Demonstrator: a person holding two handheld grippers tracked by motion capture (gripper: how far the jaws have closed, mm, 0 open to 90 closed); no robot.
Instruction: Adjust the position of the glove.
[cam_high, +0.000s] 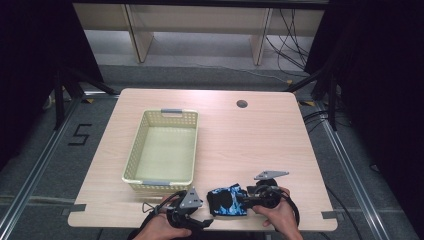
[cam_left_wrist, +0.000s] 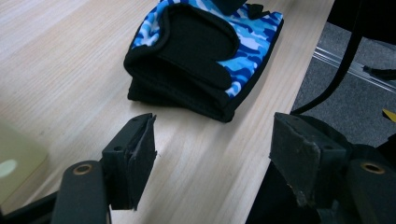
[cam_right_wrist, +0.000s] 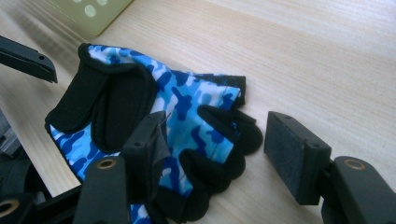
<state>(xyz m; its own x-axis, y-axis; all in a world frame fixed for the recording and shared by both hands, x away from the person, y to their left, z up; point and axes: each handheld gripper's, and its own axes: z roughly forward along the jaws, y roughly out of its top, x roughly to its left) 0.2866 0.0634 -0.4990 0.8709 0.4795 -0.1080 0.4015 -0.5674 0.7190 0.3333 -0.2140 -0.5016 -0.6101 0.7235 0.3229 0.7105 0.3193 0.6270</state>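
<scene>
A fingerless glove of blue camouflage fabric with black padding (cam_high: 228, 200) lies flat on the pale wooden surface (cam_high: 240, 140), near its front edge, between the two grippers. The left gripper (cam_left_wrist: 212, 156) has its fingers (cam_left_wrist: 135, 158) spread wide with nothing between them; the glove lies just ahead of their tips, apart from them. The right gripper (cam_right_wrist: 219, 151) also has its fingers (cam_right_wrist: 292, 151) parted; the glove's black finger stubs lie between them, one finger standing over the fabric, the other clear of it. A cream perforated plastic basket (cam_high: 135, 155) sits beyond the left fingers.
</scene>
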